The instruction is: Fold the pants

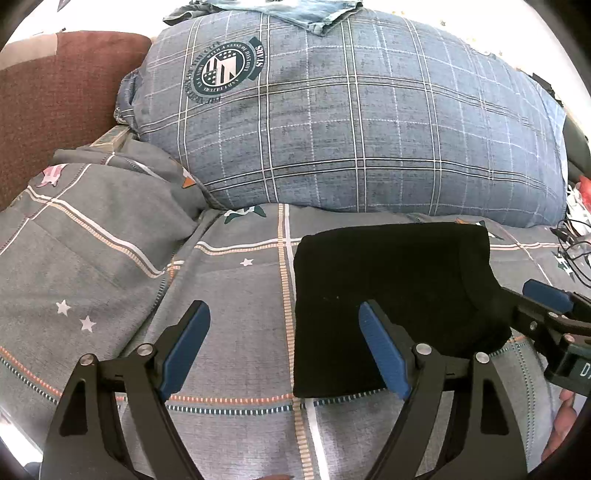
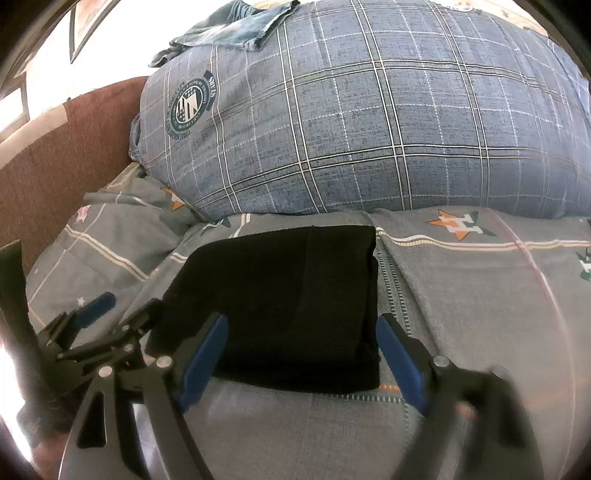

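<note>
The pants (image 1: 399, 306) are black and lie on the bed (image 1: 229, 288) as a small, thick block. In the left view they sit a little right of the middle of the frame. In the right view they sit in the middle, just below the big blue pillow (image 2: 369, 122). The edges look straight and the top looks flat, with one seam line running down it. No legs hang out — it looks like the folding is done, or very nearly done.

The left gripper (image 1: 284, 350) is spread wide with nothing in it. One finger is over the grey sheet and the other is over the near left part of the pants, but I cannot tell if it touches them. The right gripper (image 2: 303, 363) is spread wide too, and it holds nothing. Its two fingers stand on each side of the near edge of the pants, not squeezing.

What could be left? Maybe a pat to flatten the block, or nothing at all. I cannot see under the pants, so I cannot say if the layers below are neat.

A pair of jeans (image 1: 280, 11) lies on top of the pillow at the upper edge of the frame — it is not folded flat.
</note>
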`<action>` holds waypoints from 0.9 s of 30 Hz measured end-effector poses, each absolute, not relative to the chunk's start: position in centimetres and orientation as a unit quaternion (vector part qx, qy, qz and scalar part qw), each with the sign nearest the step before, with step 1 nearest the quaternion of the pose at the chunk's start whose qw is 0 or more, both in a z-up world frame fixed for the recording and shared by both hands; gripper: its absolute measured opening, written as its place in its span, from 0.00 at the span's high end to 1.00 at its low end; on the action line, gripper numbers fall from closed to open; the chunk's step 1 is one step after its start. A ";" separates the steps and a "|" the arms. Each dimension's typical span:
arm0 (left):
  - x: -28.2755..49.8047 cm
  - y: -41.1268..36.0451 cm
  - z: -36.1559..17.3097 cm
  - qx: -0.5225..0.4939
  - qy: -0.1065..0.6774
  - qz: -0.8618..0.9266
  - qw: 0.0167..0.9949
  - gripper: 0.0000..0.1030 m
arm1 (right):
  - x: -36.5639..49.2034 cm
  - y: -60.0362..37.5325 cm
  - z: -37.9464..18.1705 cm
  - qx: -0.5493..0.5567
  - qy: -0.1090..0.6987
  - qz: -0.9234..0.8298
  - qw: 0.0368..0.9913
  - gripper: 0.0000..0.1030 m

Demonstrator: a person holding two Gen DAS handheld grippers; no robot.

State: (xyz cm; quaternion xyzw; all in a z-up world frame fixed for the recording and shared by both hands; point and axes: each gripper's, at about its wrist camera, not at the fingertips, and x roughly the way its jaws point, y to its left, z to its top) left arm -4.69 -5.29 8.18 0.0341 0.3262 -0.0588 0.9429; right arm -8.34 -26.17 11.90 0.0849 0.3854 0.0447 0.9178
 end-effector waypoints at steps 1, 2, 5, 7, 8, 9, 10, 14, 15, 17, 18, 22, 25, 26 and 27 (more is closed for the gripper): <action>-4.7 -5.3 8.2 0.034 0.326 -0.059 0.943 0.19 | -8.3 -26.2 11.9 0.085 0.386 0.045 0.918 0.19; -4.7 -5.3 8.1 0.033 0.326 -0.059 0.943 0.19 | -8.4 -26.1 11.9 0.086 0.386 0.044 0.917 0.19; -4.7 -5.4 8.0 0.034 0.329 -0.061 0.942 0.19 | -8.4 -26.2 11.8 0.089 0.386 0.044 0.917 0.19; -4.8 -5.5 8.0 0.035 0.328 -0.062 0.942 0.19 | -8.5 -26.1 11.9 0.088 0.385 0.043 0.918 0.19; -4.8 -5.6 8.0 0.036 0.328 -0.062 0.942 0.19 | -8.6 -26.1 11.9 0.089 0.385 0.043 0.918 0.19; -4.9 -5.6 8.0 0.037 0.326 -0.062 0.943 0.19 | -8.6 -26.1 11.9 0.090 0.384 0.044 0.918 0.19; -5.0 -5.7 8.0 0.038 0.326 -0.062 0.943 0.19 | -8.7 -26.2 11.9 0.090 0.384 0.043 0.918 0.19; -5.1 -5.7 8.1 0.037 0.324 -0.063 0.943 0.19 | -8.8 -26.2 11.9 0.089 0.382 0.044 0.919 0.19; -5.2 -5.6 8.1 0.037 0.324 -0.062 0.943 0.19 | -8.9 -26.2 12.0 0.088 0.381 0.044 0.919 0.19; -5.2 -5.6 8.2 0.036 0.321 -0.060 0.944 0.19 | -9.0 -26.1 12.0 0.087 0.381 0.044 0.920 0.19; -5.2 -5.5 8.2 0.035 0.322 -0.060 0.944 0.19 | -9.0 -26.1 12.0 0.085 0.381 0.046 0.919 0.19; -5.0 -5.4 8.0 0.033 0.327 -0.060 0.943 0.19 | -9.0 -25.9 12.0 0.079 0.380 0.044 0.921 0.19; -5.0 -5.4 8.0 0.032 0.328 -0.059 0.942 0.19 | -9.0 -25.9 11.8 0.079 0.380 0.043 0.921 0.19; -5.0 -5.3 8.1 0.032 0.328 -0.058 0.942 0.19 | -9.0 -25.8 11.8 0.077 0.381 0.042 0.921 0.19; -4.9 -5.3 8.1 0.030 0.327 -0.058 0.943 0.19 | -8.9 -25.8 11.7 0.075 0.381 0.042 0.921 0.19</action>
